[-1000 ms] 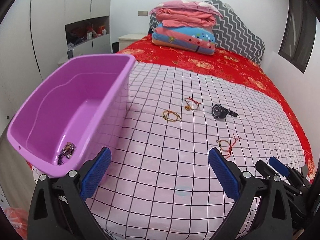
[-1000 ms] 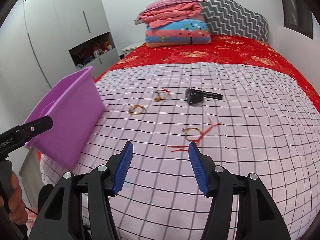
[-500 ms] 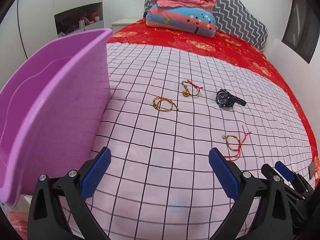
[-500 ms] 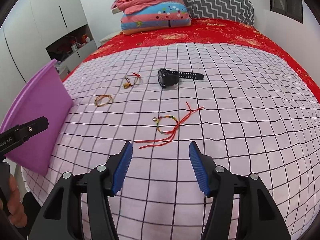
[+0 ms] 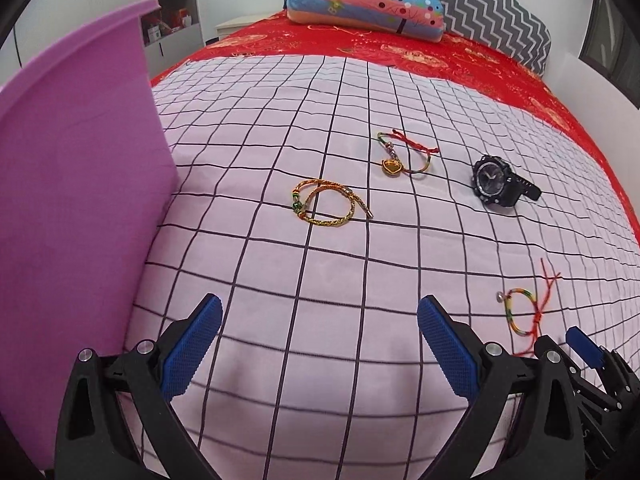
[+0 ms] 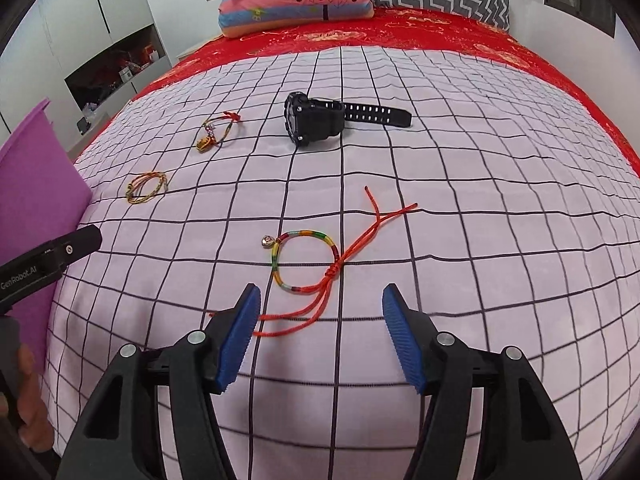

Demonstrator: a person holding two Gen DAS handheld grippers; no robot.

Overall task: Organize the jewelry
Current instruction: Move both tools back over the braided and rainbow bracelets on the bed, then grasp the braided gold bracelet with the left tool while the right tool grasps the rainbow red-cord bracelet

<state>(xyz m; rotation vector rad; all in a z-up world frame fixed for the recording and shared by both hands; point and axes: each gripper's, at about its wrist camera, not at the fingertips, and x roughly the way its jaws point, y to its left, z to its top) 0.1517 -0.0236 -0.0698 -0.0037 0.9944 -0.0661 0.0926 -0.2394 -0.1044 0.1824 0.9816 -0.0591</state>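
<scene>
The right gripper (image 6: 321, 334) sits at the bottom of its own view with its blue fingers (image 6: 402, 344) spread fairly wide; the last two readings of its spread sit too close to call it moving, and the fingers touch nothing. The loose red cord ends of the rainbow bracelet (image 6: 304, 262) lie on the bed between and just ahead of the fingertips, the bracelet's loop a little further up the frame at centre. The left gripper (image 5: 319, 346) fills the bottom of its own view with its fingers (image 5: 191, 354) set wide and empty, over bare checked sheet (image 5: 320, 280). In the left view the purple tub (image 5: 76, 184) stands along the left edge, the gold bracelet (image 5: 326, 206) lies at centre, the bracelet with a heart charm (image 5: 404, 154) just above and right of it, and the black watch (image 5: 500, 186) further right; the rainbow bracelet lies at lower right, next to the right gripper's tip. In the right view the watch sits at upper centre, the charm bracelet to its left, the gold bracelet at middle left near the tub. On the left gripper's black body, at the left edge of the right view, white lettering reads "GenRobot.AI" (image 6: 18, 272); part of a hand (image 6: 28, 392) shows below it.
</scene>
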